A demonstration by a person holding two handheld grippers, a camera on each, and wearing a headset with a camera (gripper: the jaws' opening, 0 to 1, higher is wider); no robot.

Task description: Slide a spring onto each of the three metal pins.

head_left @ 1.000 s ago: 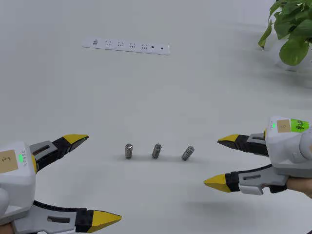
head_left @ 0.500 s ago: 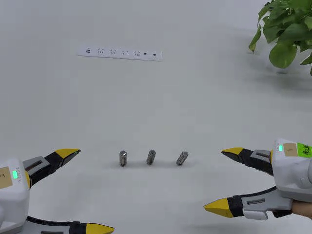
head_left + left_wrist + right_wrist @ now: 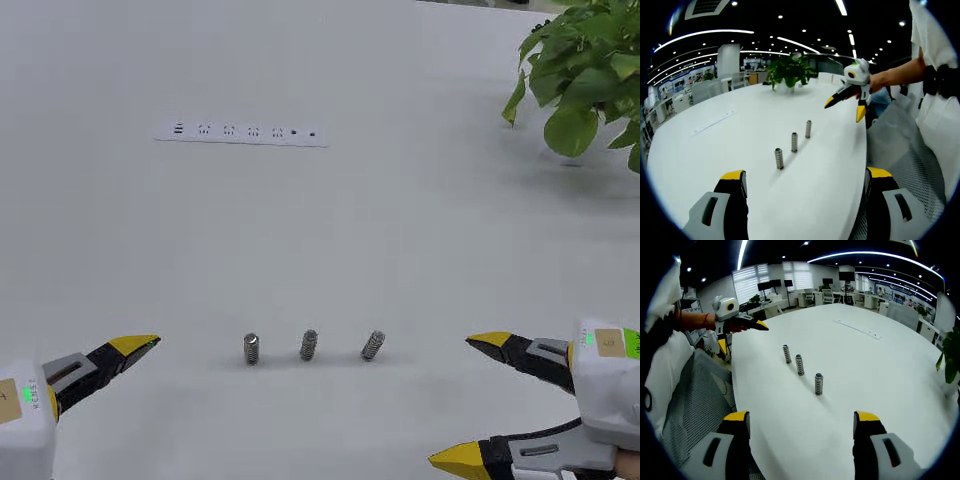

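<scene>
The left tongs (image 3: 805, 174) were held wide apart with nothing between their yellow tips, low over the near edge of the white surface (image 3: 400, 250). The right tongs (image 3: 452, 400) were likewise spread and empty, their two black and yellow jaws pointing inward across the surface from the other side. Neither pair touched anything.

Between the two pairs, closer to the near edge than to the middle of the surface, three springs stood in a short, evenly spaced row. The spring nearest the left tongs (image 3: 251, 348) stood upright and showed a small rounded metal cap at its top. The middle spring (image 3: 309, 344) also stood about upright. The spring nearest the right tongs (image 3: 373, 345) leaned a little to one side. Whether a pin ran inside each coil could not be told. All three were well apart from both pairs of tongs.

In the left gripper view the right tongs hovered above the surface beyond the far end of the row, held by a bare forearm (image 3: 895, 75).

Farther out, a white power strip (image 3: 240, 133) lay flat, well apart from the springs. A leafy green plant (image 3: 585, 70) stood at the far corner on the right tongs' side.
</scene>
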